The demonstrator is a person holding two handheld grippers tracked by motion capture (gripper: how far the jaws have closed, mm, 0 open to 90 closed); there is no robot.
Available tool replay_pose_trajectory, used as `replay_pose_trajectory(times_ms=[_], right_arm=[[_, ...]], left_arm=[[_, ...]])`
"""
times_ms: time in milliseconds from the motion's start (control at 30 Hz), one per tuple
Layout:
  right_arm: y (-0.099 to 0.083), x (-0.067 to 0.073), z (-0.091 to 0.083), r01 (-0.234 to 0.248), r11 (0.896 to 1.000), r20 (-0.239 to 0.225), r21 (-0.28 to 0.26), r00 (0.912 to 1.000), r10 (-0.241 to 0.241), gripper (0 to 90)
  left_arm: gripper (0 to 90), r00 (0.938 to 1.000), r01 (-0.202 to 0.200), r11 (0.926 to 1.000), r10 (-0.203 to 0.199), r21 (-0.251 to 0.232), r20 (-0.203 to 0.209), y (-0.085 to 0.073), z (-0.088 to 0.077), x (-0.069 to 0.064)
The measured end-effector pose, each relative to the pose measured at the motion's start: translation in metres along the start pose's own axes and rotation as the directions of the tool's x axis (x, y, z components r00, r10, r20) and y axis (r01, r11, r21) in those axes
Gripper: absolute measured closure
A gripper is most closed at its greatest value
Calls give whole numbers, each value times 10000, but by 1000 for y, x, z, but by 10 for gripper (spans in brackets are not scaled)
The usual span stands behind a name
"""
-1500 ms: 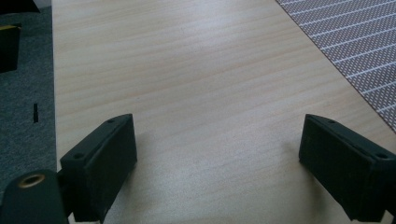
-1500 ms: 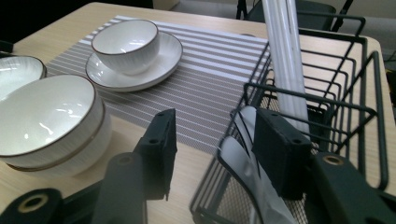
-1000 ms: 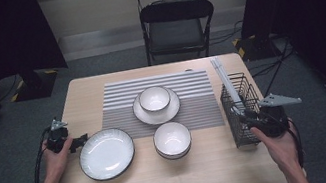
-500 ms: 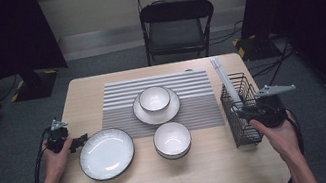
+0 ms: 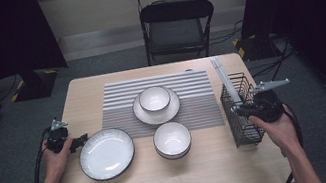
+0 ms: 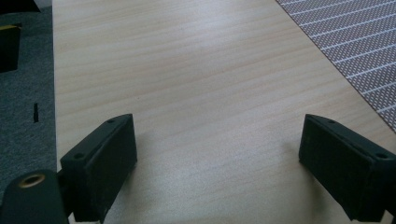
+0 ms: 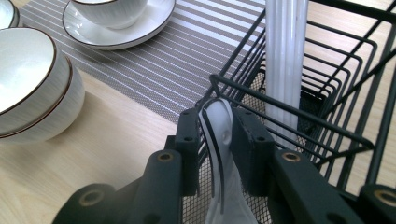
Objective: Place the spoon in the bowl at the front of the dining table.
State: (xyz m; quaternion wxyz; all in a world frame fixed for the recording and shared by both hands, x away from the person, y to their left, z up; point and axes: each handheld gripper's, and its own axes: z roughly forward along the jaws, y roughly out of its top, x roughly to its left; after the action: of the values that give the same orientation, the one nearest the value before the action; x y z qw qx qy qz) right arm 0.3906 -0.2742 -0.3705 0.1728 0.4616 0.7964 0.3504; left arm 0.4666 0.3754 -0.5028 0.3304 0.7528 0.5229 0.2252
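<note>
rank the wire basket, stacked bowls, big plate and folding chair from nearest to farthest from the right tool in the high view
1. wire basket, right beside the right tool
2. stacked bowls, table centre
3. big plate, left side
4. folding chair, behind the table

Left tool [image 6: 219, 158]: both black jaws rise from the bottom edge, set wide apart, with nothing between them. They stand over bare light-wood desk [image 6: 187, 70]. A grey striped placemat [image 6: 355, 42] covers the upper right corner. Dark grey floor [image 6: 25, 93] runs along the left edge beyond the desk's border.
</note>
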Motion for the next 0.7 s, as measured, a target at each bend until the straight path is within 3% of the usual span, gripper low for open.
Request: replay_pose_trajectory(times_ms=[167,233,433,533,700], right_arm=[[7,-6,1,-20,9999,-214,170,9998,24,736],[7,-6,7,179,9984,127,541,9997,-186,740],[2,-8,13,103,9996,208,266,9997,-108,730],[1,-9,13,205,9984,538,533,9983,-234,787],[1,-9,14,273,9984,603,498,9977,-303,780]], left_arm=[[109,10000,3,10000,-3,-1,0,0,0,0],[109,10000,-1,10000,1,1,-2,0,0,0],[109,10000,-3,10000,3,-3,9,0,0,0],[109,10000,-12,10000,12,2,9,0,0,0],[109,10000,-11,10000,11,2,-1,0,0,0]])
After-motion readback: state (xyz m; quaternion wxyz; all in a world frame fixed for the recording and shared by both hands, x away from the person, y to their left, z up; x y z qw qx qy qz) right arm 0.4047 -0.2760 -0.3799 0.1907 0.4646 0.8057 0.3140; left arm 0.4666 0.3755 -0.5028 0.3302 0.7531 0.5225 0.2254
